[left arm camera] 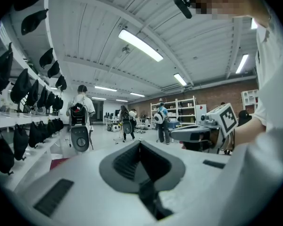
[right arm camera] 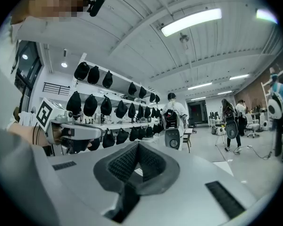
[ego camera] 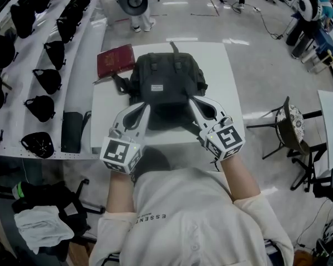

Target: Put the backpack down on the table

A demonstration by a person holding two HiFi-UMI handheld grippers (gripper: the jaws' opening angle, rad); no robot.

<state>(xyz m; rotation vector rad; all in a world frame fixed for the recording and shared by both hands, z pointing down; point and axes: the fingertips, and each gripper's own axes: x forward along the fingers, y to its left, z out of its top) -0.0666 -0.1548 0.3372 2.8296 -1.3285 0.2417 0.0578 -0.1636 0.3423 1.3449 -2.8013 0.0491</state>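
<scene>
Holds the left forearm (ego camera: 119, 190) and the right forearm (ego camera: 241, 173) out from the chest, elbows in, and angles both wrists inward. Carries the left gripper (ego camera: 146, 108) about level and points it away from the body and a touch to the right. Carries the right gripper (ego camera: 192, 100) just beside it, level too, and points it forward and a touch to the left, slightly further out than the left one.

Shows, in the left gripper view, jaws pressed together with the ribbed dark pads meeting at the tips and nothing recognisable clamped there. Shows the same in the right gripper view: closed jaws, pads together, with only a sliver of white through the small notch behind the tips. Grips nothing, as far as either view tells.

Finds the backpack (ego camera: 164, 79) straight ahead of both pairs of tips and lower than them, flat on the white table (ego camera: 222, 65). Overlaps the bag's near corners with both pairs of tips in the head view; cannot tell whether touching or hovering just above. Has a red book (ego camera: 115, 60) ahead and to the left of the left gripper, just beside the backpack.
</scene>
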